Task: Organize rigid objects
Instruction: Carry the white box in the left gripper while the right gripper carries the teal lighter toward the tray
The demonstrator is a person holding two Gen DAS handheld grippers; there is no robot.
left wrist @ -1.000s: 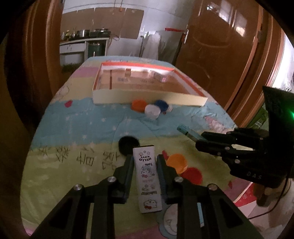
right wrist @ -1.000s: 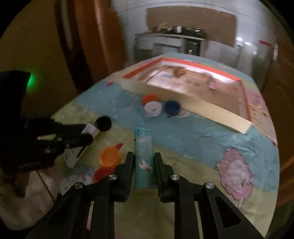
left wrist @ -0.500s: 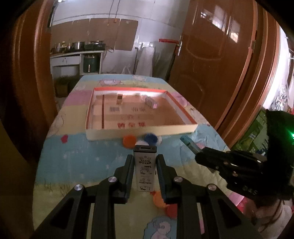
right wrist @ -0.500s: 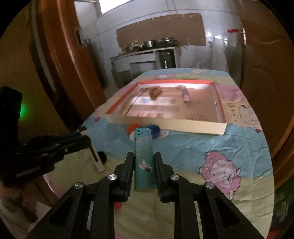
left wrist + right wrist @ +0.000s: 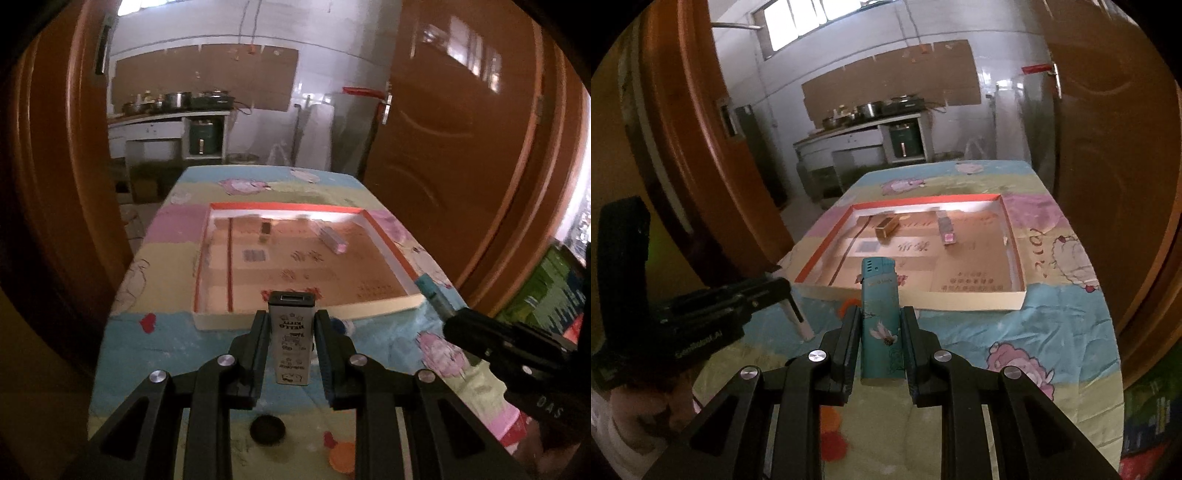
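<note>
My left gripper [image 5: 290, 325] is shut on a white Hello Kitty lighter [image 5: 291, 339] and holds it above the table, just short of the shallow cardboard tray [image 5: 306, 315]. My right gripper [image 5: 879, 321] is shut on a teal lighter [image 5: 880, 321], also raised before the tray [image 5: 982, 301]. The tray holds a pink-ended lighter [image 5: 946, 230] and a brown lighter [image 5: 886, 229]. Each gripper shows in the other's view: the right one [image 5: 454, 321] at the right edge, the left one [image 5: 786, 291] at the left.
A black cap [image 5: 266, 428] and an orange cap [image 5: 341, 456] lie on the patterned tablecloth below my left gripper. Brown wooden doors [image 5: 461, 147] stand close on both sides. A kitchen counter [image 5: 166, 118] is beyond the table's far end.
Both grippers have lifted their lighters off the cloth and moved forward toward the tray. The caps now lie below and behind the fingertips.
</note>
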